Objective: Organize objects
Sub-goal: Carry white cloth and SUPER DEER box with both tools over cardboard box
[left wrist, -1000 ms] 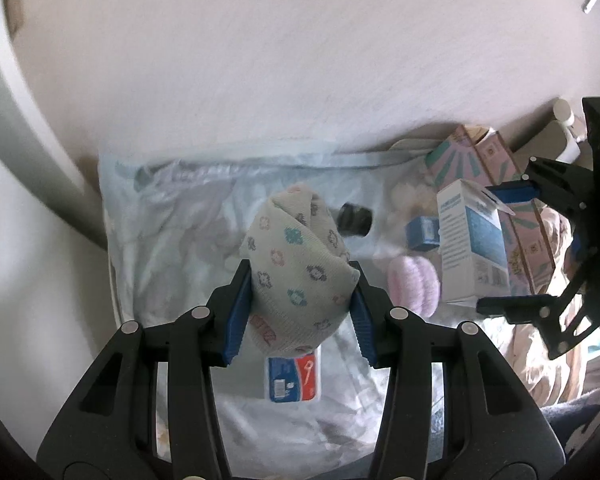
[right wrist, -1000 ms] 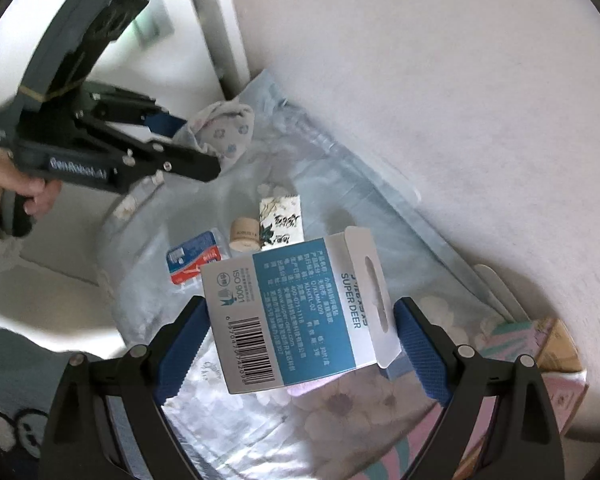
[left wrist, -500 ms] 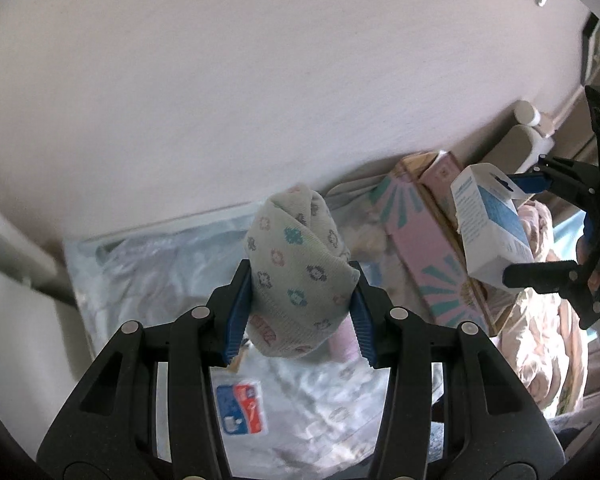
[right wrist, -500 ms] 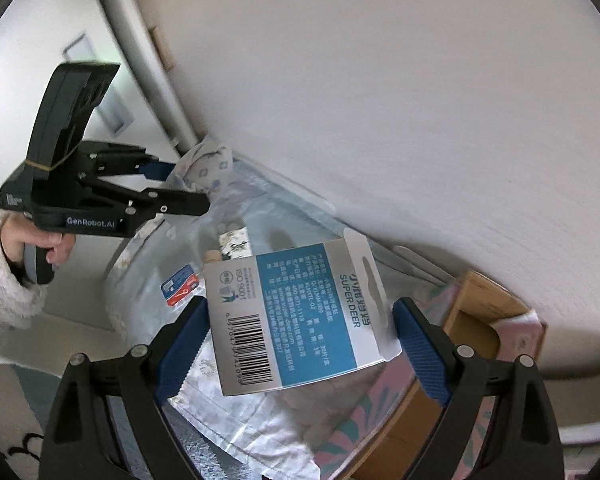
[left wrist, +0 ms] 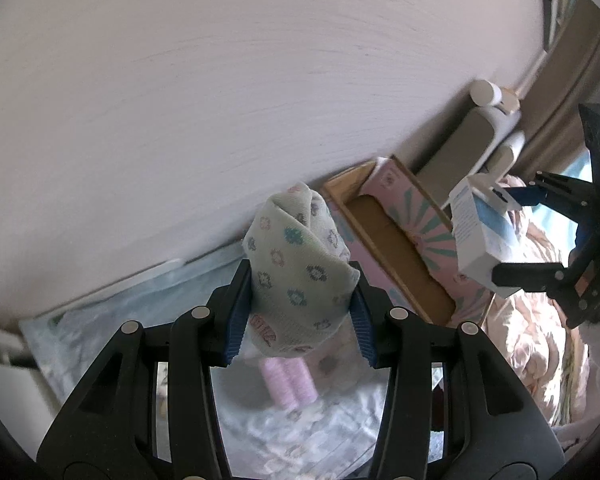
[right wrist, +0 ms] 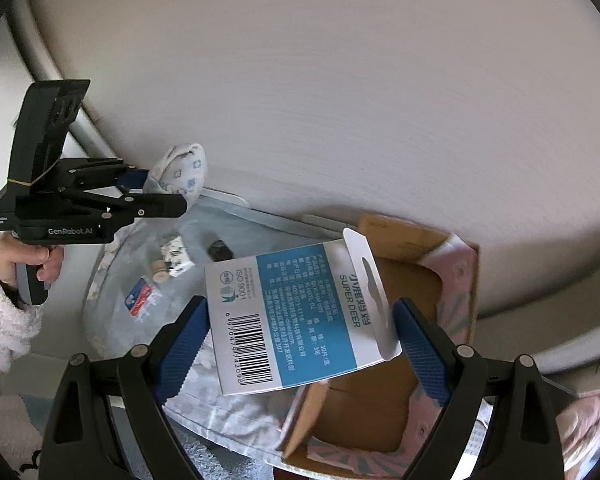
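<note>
Your left gripper [left wrist: 298, 312] is clamped on a rolled sock [left wrist: 296, 276], pale with small flower prints, its blue pads pressing both sides of the roll and the toe end standing up past the fingertips. In the right wrist view that same gripper [right wrist: 156, 194] sits at about nine o'clock, gripped by your hand [right wrist: 24, 264] in a fluffy white sleeve [right wrist: 0, 320]. Your right gripper [right wrist: 300, 344] has its jaws wide and closed on a white and blue carton [right wrist: 300, 316] printed SUPER DEER, with a barcode at its lower edge and a hang tab at its upper right; the pads bear on its two short ends. In the left wrist view the carton [left wrist: 480, 232] hangs at about three o'clock, over the far end of the box. Below and beyond the carton lies an open cardboard box [right wrist: 452, 280] with pink and teal outer print and a bare brown inside. At about eight o'clock from the carton a pale floral cloth [right wrist: 112, 280] carries a small red and blue packet [right wrist: 142, 295], a cork-like stopper [right wrist: 159, 270], a black and white printed packet [right wrist: 176, 258] and a small dark item [right wrist: 220, 249]. Under your left jaws lies a lilac roll [left wrist: 288, 384] on the cloth. Farthest off is the plain pale wall [left wrist: 220, 80].
</note>
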Demonstrator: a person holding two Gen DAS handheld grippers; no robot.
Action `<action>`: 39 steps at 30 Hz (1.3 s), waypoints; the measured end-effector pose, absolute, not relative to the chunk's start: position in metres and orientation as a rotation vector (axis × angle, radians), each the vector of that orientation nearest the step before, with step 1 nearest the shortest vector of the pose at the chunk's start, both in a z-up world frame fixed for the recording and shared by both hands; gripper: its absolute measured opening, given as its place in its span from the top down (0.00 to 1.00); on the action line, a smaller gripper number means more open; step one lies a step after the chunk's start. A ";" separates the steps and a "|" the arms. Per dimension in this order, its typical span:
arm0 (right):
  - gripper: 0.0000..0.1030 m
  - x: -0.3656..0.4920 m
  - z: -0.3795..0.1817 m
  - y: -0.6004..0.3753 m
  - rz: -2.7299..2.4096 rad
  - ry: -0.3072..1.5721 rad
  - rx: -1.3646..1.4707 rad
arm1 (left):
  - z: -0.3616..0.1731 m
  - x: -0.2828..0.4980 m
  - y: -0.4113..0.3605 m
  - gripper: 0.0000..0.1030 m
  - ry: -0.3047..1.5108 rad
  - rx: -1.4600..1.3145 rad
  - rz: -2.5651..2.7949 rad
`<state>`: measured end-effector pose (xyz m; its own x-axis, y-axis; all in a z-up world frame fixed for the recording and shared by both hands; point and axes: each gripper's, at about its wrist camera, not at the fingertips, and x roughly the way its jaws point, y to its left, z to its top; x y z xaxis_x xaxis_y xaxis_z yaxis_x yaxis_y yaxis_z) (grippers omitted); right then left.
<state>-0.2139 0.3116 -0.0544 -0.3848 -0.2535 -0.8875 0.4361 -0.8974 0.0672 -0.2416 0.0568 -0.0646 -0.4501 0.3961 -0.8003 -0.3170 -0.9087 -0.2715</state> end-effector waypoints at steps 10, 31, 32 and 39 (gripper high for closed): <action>0.13 -0.208 -0.079 0.360 -2.383 0.151 1.533 | -0.073 -0.276 0.130 0.60 -0.017 -1.327 2.261; 0.13 -0.205 -0.164 0.397 -2.396 0.058 1.713 | -0.139 -0.326 0.245 0.60 0.146 -1.413 2.071; 0.13 -0.205 -0.168 0.396 -2.395 0.072 1.716 | -0.141 -0.328 0.249 0.60 0.156 -1.417 2.063; 0.13 -0.208 -0.192 0.393 -2.380 0.129 1.731 | -0.169 -0.339 0.277 0.60 0.213 -1.462 2.017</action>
<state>-0.2084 0.3930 -0.1921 -0.2971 -0.1067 -0.9489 0.2083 -0.9770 0.0446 -0.3389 0.2767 -0.1693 -0.1854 0.3928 -0.9007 -0.5724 -0.7882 -0.2259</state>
